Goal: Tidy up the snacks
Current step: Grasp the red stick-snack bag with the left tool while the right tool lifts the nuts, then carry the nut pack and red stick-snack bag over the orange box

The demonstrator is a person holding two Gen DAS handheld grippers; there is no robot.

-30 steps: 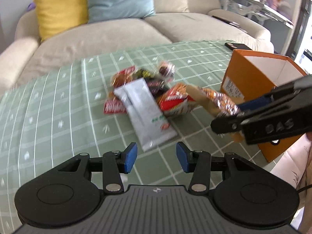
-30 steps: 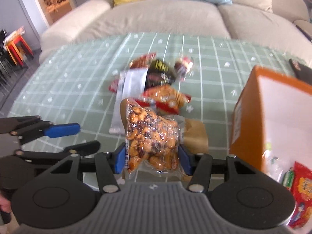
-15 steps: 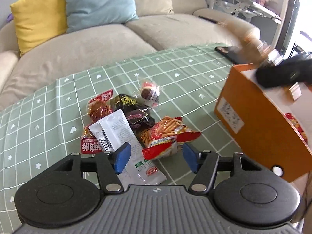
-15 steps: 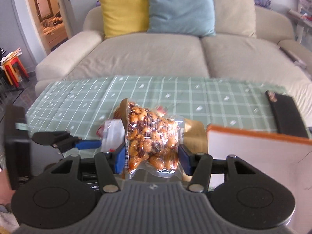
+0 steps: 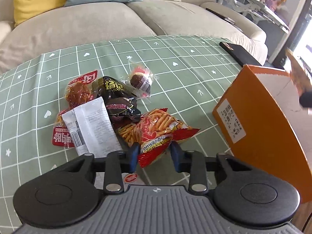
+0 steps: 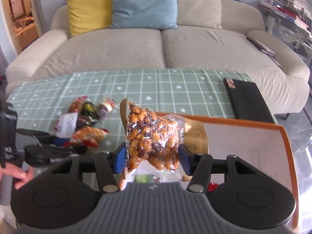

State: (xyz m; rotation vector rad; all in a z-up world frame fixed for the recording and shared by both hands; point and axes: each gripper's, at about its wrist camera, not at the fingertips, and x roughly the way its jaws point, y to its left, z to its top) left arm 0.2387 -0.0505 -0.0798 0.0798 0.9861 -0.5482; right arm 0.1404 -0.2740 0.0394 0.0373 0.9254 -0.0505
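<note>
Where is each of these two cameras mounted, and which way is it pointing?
Left wrist: sits on the left gripper, looking forward and down at the snack pile; its blue fingers straddle the fries bag.
Right wrist: sits on the right gripper, looking toward the sofa over the orange box; its fingers pinch the nut bag, and a hand shows at left.
Shared: green tablecloth, snack pile, orange box, black case, sofa.

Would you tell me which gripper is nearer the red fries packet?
Left. The left gripper brackets the red fries packet; the right gripper holds the nut packet over the orange box.
</note>
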